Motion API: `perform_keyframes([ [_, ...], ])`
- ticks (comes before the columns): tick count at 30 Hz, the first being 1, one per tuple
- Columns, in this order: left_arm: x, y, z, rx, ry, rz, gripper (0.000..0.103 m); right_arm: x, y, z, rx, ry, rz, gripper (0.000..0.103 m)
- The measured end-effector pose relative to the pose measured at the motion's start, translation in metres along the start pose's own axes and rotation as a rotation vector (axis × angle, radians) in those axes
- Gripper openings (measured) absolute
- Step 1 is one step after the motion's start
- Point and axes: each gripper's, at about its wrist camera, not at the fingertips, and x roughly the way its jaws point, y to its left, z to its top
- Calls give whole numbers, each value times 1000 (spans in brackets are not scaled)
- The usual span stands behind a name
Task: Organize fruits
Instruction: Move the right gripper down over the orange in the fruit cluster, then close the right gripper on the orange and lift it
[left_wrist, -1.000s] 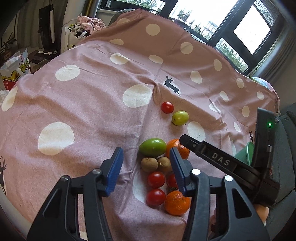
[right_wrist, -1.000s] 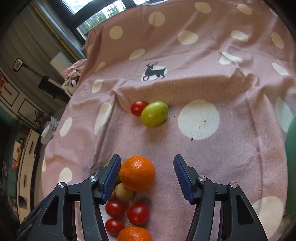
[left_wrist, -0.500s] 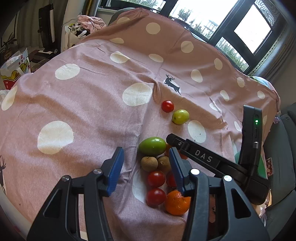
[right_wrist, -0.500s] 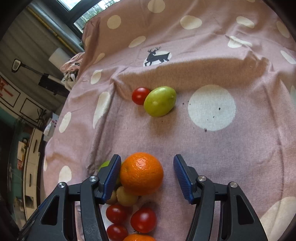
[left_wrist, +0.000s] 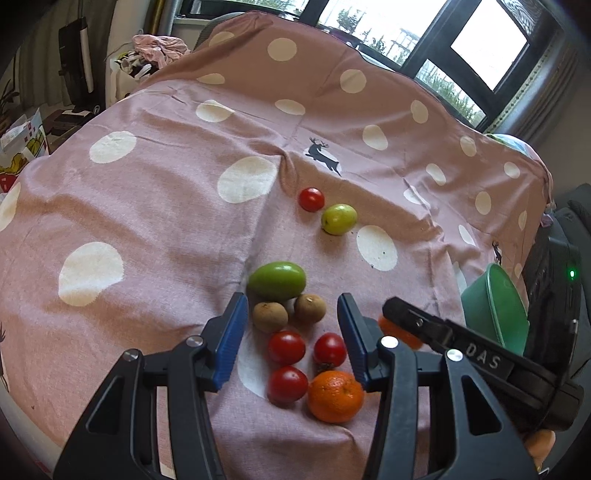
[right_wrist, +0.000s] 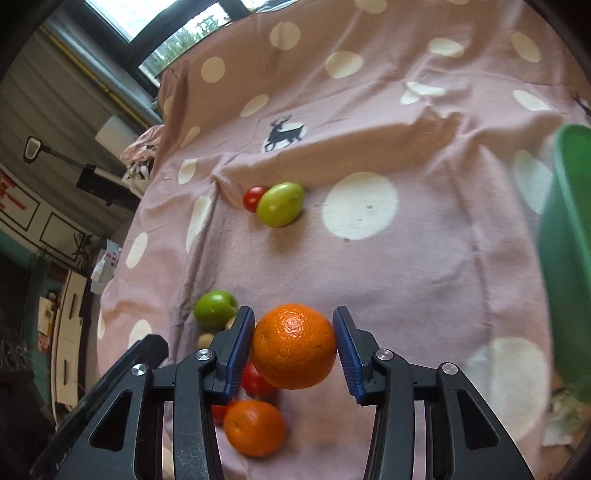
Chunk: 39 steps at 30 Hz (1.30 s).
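My right gripper (right_wrist: 294, 347) is shut on an orange (right_wrist: 294, 345) and holds it above the pink dotted cloth (right_wrist: 406, 277); it also shows in the left wrist view (left_wrist: 399, 325) behind my left finger. My left gripper (left_wrist: 291, 336) is open and empty over a cluster of fruit: a green mango (left_wrist: 277, 280), two brown kiwis (left_wrist: 269, 316), three red tomatoes (left_wrist: 286, 347) and a second orange (left_wrist: 335, 396). Farther back lie a lone tomato (left_wrist: 311, 199) and a small yellow-green fruit (left_wrist: 338, 219).
A green bowl (left_wrist: 495, 314) stands at the right edge of the cloth, also at the right in the right wrist view (right_wrist: 569, 258). Windows are behind the table. Clutter and boxes (left_wrist: 22, 147) sit off the left side.
My right gripper closed on the orange from the cluster's far right, lifted it and carried it back to the right, toward the green bowl. My left gripper stayed open and nearly still.
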Motion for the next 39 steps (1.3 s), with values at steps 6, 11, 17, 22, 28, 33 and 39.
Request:
perform_keyframes([
  [6,8,-19,-8,57,33,-24,49,7,-28,-8,58,82,-72,46],
  [11,17,-28,-12,88,59,-22,49,8,-30,-7,63,88,-57,46],
  [17,25,-37,-16,114,94,-64,49,-6,-29,-7,49,44,-69,46],
  [22,28,-49,-23,141,127,-126,49,-13,-40,-5,91,24,-49,46],
  [28,37,-67,-31,181,169,-177,49,-25,-48,-4,128,-10,9,46],
  [33,45,-77,-36,204,192,-182,49,-21,-50,-4,138,20,26,46],
  [39,54,-80,-39,204,227,-191,49,-13,-52,-5,152,56,46,46],
])
